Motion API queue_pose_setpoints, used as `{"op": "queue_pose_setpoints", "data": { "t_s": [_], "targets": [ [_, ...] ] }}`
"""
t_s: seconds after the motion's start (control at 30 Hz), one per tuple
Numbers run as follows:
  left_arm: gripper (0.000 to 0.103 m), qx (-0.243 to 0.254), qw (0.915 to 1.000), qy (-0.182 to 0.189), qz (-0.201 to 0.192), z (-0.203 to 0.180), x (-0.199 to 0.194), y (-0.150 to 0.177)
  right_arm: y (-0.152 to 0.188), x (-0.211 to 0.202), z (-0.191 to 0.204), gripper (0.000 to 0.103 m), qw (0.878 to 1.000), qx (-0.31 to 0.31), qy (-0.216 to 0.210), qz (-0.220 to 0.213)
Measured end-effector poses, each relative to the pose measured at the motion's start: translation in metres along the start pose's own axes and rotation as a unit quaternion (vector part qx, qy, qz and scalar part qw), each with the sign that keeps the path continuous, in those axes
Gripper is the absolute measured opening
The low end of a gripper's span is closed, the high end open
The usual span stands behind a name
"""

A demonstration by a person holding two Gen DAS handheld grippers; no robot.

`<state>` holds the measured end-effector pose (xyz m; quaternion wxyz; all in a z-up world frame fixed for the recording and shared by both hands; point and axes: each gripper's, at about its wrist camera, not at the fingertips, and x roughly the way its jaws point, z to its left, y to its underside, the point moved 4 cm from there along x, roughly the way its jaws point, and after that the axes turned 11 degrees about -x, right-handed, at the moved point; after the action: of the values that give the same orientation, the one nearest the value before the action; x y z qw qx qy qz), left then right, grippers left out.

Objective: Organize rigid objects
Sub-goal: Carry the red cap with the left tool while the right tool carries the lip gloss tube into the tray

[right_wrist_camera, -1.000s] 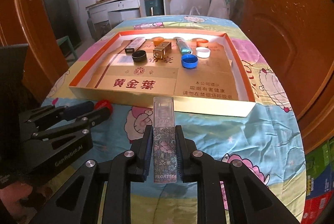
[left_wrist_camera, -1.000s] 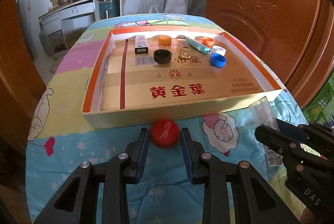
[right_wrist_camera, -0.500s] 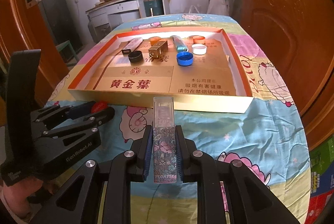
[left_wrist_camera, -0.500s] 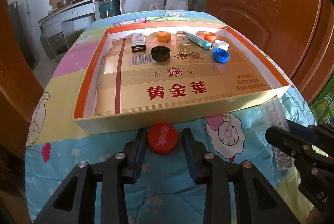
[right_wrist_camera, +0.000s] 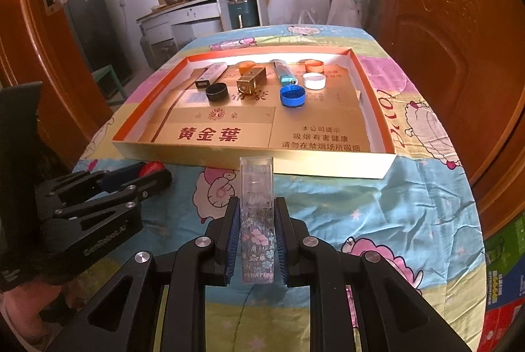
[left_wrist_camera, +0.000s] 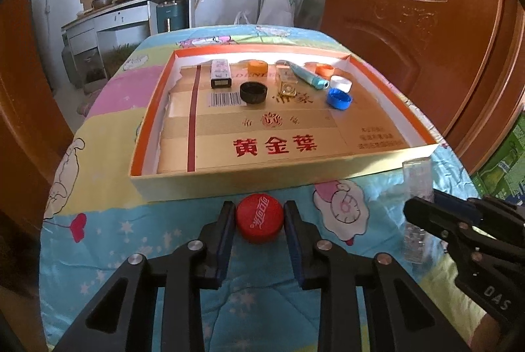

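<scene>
Your left gripper (left_wrist_camera: pixel 259 222) has just been closing its jaws, and the red cap (left_wrist_camera: pixel 260 221) sits between them at the bottom middle, just in front of the tray (left_wrist_camera: pixel 229 184). Squeeze it snug before you lift. Your right gripper (right_wrist_camera: pixel 256 232) holds the flowery case (right_wrist_camera: pixel 257 220) tight at the bottom middle. Lift both over the tray wall and set them on bare cardboard.

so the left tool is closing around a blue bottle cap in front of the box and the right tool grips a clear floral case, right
Not quite: the cap is red, not blue. The left wrist view shows the left tool with a red bottle cap between its fingers, which have just been closing, in front of the box. The right tool does grip the clear floral case.
</scene>
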<state>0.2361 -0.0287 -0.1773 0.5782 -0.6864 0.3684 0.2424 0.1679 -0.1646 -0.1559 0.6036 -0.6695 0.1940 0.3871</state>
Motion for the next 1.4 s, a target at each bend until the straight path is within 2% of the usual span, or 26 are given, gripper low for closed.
{"op": "queue_pose_setpoints", "data": {
  "t_s": [0.4,0.8,1.07,1.4],
  "targets": [
    [0.03,-0.006,0.9991,0.026,-0.034,-0.006,-0.04,-0.013,-0.008,-0.015,0.003,0.02,1.0,-0.002,-0.008,-0.013],
    [0.03,-0.018,0.9969,0.041,-0.064,-0.007,-0.063,-0.032,-0.035,-0.045,0.0,0.02,0.999,-0.004,-0.001,-0.049],
    [0.03,-0.03,0.9956,0.043,-0.078,0.0,-0.066,-0.051,-0.056,-0.054,-0.012,0.02,0.998,0.001,0.006,-0.066],
    [0.03,-0.043,0.9953,0.037,-0.079,0.007,-0.054,-0.071,-0.073,-0.047,-0.029,0.02,0.998,0.01,0.014,-0.06]
  ]
}}
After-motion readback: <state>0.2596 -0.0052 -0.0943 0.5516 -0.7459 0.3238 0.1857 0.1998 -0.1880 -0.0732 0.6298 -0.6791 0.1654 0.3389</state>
